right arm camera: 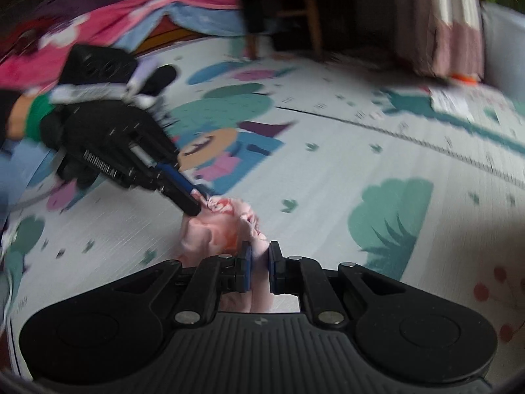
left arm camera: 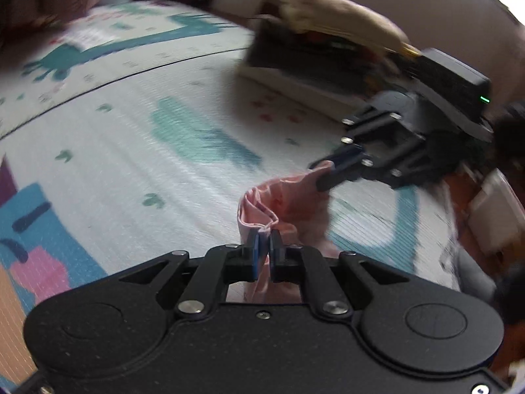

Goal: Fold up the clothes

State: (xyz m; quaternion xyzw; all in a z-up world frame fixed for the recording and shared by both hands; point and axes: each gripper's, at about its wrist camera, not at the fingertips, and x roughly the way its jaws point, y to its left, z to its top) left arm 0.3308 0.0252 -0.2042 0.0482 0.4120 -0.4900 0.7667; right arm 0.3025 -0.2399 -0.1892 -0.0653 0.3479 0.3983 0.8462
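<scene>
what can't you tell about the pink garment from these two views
- What kind of clothing the pink garment is: bunched between both tongs, motion-blurred in both wrist views.
- Its lower part: hidden behind the left tongs and the right tongs.
- Its red print: blurred, unreadable in the right wrist view.

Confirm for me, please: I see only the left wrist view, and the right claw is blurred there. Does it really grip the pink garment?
Observer: Yes. In the right wrist view the right claw is shut on the pink garment, and cloth fills the gap between its pads.
Operator: What is at the far side in that view?
Observer: Past the left claw, a pink and blue blanket lies heaped at the far edge of the play mat.
Operator: Is there any furniture?
Observer: Yes, wooden furniture legs stand just beyond the mat, to the right of the blanket.
</scene>
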